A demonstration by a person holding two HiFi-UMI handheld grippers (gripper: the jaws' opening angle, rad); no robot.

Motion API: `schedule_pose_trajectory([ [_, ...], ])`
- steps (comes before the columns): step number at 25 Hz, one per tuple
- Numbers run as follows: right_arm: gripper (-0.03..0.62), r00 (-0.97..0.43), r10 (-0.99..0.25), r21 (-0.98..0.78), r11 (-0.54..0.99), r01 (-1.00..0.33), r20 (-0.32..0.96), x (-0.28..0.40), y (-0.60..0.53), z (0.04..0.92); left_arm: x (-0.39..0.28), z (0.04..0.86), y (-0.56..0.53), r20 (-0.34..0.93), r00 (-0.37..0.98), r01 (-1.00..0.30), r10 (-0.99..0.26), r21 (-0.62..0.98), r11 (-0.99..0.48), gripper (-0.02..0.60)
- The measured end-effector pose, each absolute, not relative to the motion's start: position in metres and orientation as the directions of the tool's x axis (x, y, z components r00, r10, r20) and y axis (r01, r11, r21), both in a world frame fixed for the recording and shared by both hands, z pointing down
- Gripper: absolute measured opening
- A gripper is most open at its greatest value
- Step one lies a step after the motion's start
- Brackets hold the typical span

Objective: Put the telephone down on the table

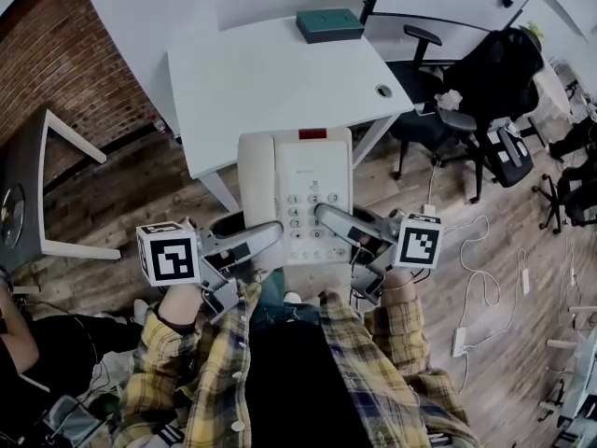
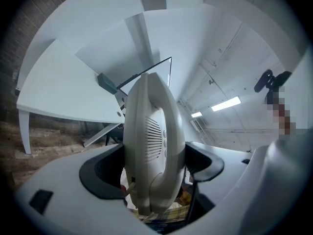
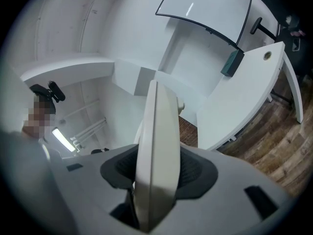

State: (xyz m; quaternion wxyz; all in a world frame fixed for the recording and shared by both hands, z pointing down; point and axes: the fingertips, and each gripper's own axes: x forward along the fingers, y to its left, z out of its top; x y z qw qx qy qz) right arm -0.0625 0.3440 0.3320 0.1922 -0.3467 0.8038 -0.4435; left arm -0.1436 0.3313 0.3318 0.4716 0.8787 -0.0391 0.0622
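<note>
- My left gripper (image 1: 254,239) is clamped on the handset side of the cream-white plastic push-button telephone (image 1: 297,194), pads pressed to both faces.
- My right gripper (image 1: 336,224) is clenched on the telephone's opposite edge, at 3 o'clock from the keypad.
- The telephone hangs between both grippers, keypad up, above the wooden plank floor (image 1: 485,250). It is not resting on the white rectangular table (image 1: 270,77) at 12 o'clock.
- A dark green flat box (image 1: 329,24) sits at the table's far edge.
- A black office chair (image 1: 490,73) stands at 2 o'clock.
</note>
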Motion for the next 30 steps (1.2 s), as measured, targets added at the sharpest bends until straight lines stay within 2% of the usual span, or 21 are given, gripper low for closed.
schedule_pose_trajectory([
  [11,0.202,-0.666,-0.746,-0.827,0.366,-0.427,0.013,-0.046,0.212,0.316,-0.125,0.320,0.197,0.135,0.990,-0.095,0.033,0.830,-0.550,0.359],
  [25,0.202,-0.613,-0.790,-0.833,0.318,-0.453,0.031,-0.050,0.147,0.321,-0.128,0.325,0.126,0.128,0.987,-0.051,0.101,0.831,-0.554,0.359],
  [30,0.202,-0.619,-0.784,-0.838,0.314,-0.447,0.036,-0.051,0.132,0.321,-0.129,0.326,0.112,0.127,0.988,-0.059,0.087,0.835,-0.548,0.359],
])
